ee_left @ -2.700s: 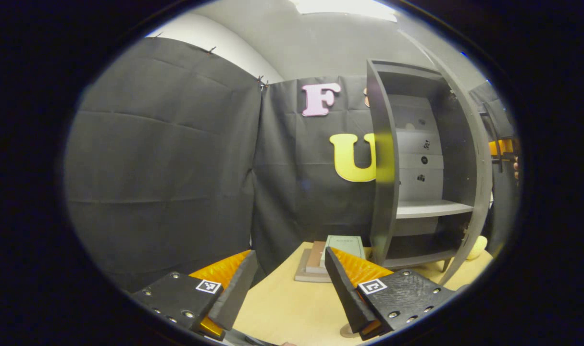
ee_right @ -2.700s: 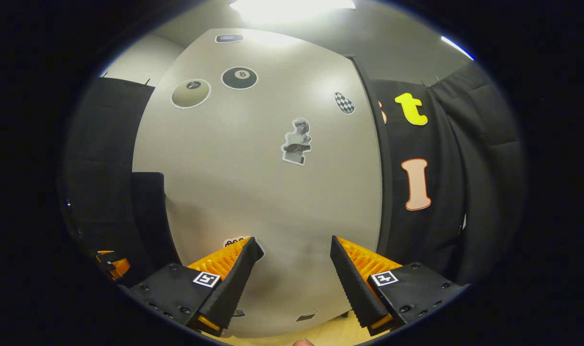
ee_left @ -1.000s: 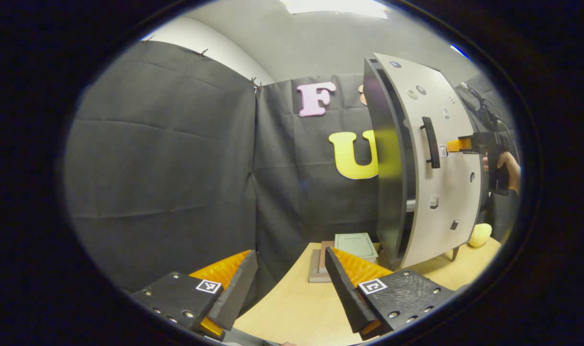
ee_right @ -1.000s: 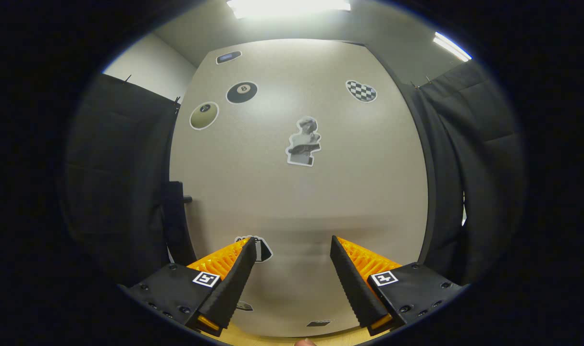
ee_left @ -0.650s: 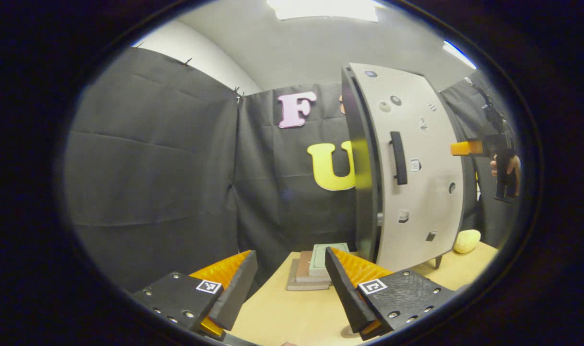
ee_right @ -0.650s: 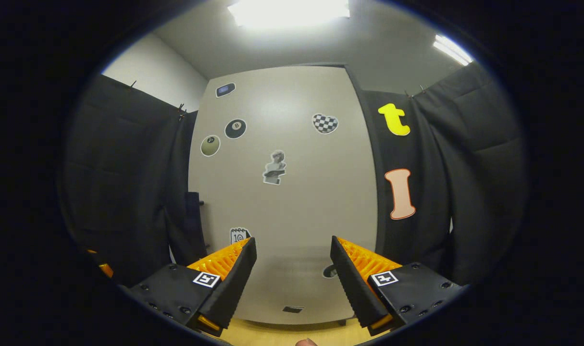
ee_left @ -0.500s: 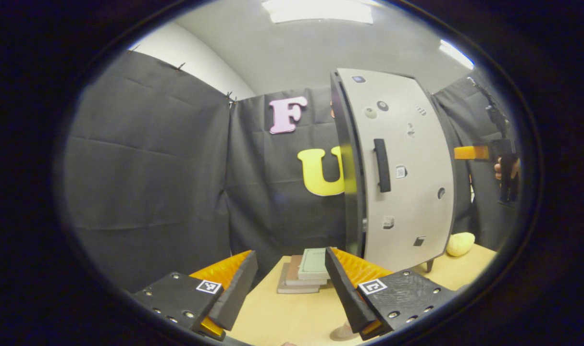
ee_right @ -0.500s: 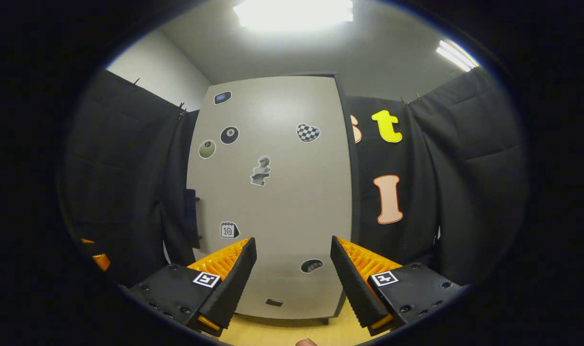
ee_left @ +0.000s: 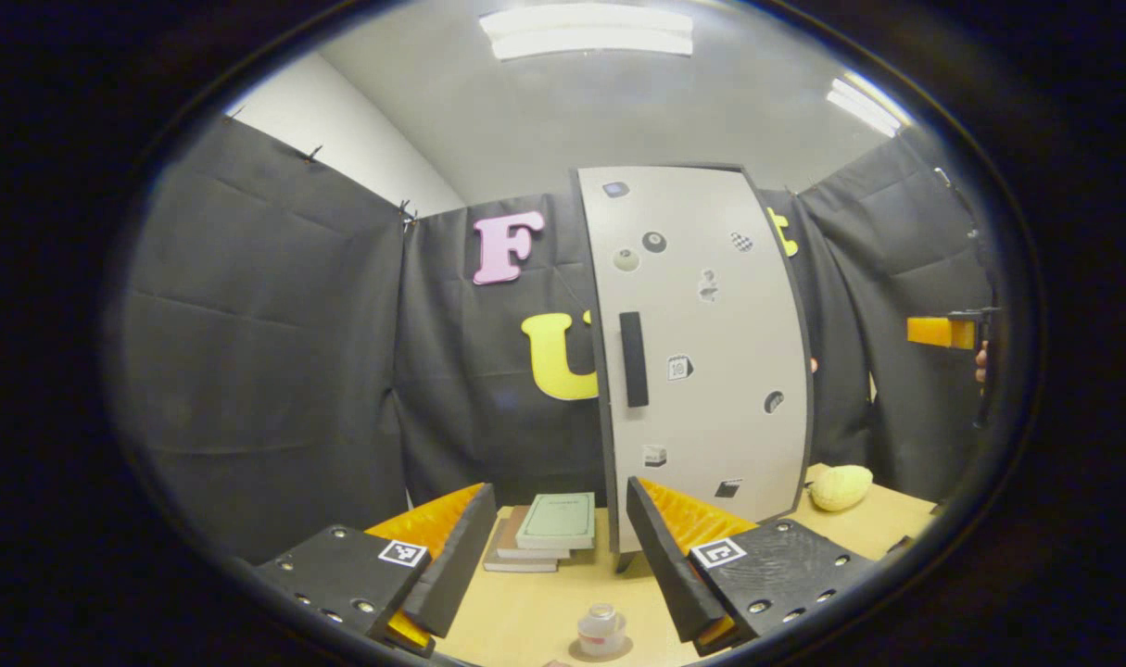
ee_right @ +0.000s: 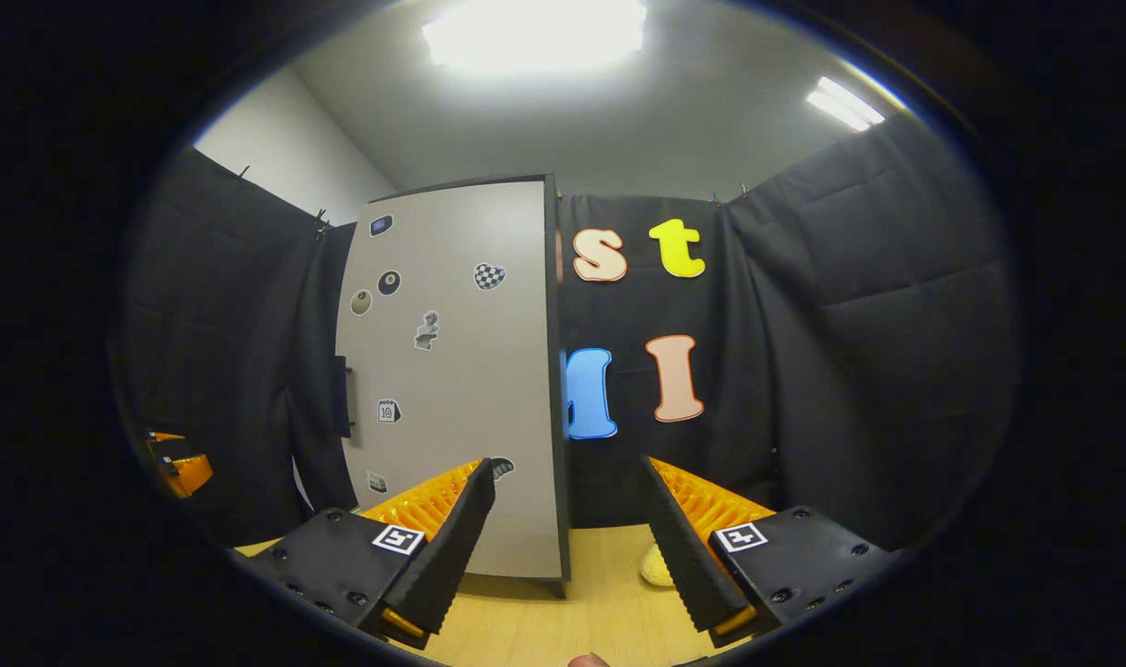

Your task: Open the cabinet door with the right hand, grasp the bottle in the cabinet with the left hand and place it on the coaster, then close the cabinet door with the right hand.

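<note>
While the cabinet door (ee_left: 702,352) stood partly open a second ago, it now sits shut. From left to right: books (ee_left: 549,528) lie stacked, the bottle (ee_left: 601,630) stands on its coaster (ee_left: 576,650) between the wide, empty left gripper (ee_left: 553,547), and the right gripper (ee_right: 567,547), also wide and empty, has backed away.

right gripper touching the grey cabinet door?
Apart. In the left gripper view, the right gripper hangs well right of the grey cabinet door, with black cloth between them.
</note>
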Demonstrator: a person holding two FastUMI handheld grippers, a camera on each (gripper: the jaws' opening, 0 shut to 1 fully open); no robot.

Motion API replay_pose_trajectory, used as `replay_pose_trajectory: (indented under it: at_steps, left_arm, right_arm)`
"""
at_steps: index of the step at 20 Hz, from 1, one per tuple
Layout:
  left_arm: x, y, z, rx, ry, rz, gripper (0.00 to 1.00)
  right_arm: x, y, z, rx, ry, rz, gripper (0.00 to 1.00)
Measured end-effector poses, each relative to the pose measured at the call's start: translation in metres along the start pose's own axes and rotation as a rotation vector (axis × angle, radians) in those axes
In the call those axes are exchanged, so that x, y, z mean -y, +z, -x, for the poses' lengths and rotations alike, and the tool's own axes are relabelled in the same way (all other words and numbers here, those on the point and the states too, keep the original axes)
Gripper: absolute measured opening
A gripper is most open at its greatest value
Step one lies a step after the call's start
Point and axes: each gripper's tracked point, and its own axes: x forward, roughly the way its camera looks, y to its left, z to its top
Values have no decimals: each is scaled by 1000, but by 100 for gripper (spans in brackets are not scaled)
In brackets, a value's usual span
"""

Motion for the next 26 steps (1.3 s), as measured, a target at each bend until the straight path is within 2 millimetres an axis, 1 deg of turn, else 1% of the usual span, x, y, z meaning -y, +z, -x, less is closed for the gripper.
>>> replay_pose_trajectory:
  at_steps: [2,6,9,11,12,13,14,15,16,17,18,23,24,25,26]
  left_arm:
    - [10,5,10,1,3,-5,85]
    - [26,7,17,-6,-4,-8,85]
    - [26,8,20,-4,-22,-12,85]
    - [24,8,14,-6,-41,-5,85]
    - [22,7,13,-9,-47,-4,85]
    - [19,11,11,-2,-49,-8,87]
    - [14,13,10,5,-44,-14,85]
    - [10,12,9,6,-43,-17,85]
    - [10,12,9,9,-50,-17,88]
    - [9,12,6,10,-55,-16,85]
    - [7,11,5,8,-57,-18,85]
    - [0,8,1,-3,-51,-2,85]
    - [-2,7,1,-4,-49,-1,87]
    - [-4,6,2,-8,-46,0,85]
    - [-6,6,1,-12,-42,2,87]
  right_arm:
    - [16,-4,14,-1,-9,7,98]
    - [38,-18,40,-4,-40,29,98]
    - [40,-31,58,-25,-60,11,98]
    - [40,-36,64,-31,-85,-10,98]
    - [37,-36,67,-29,-88,-26,98]
    - [32,-35,69,-21,-82,-38,98]
    - [30,-35,69,-19,-82,-41,98]
    - [30,-37,68,-27,-90,-41,98]
    - [27,-37,68,-26,-91,-43,98]
    - [25,-35,68,-21,-93,-43,98]
    - [24,-34,67,-14,-96,-39,98]
    - [20,-36,67,-21,-97,-14,98]
    - [20,-35,67,-19,-96,-14,98]
    - [20,-34,66,-16,-97,-12,98]
    - [19,-34,66,-15,-96,-9,98]
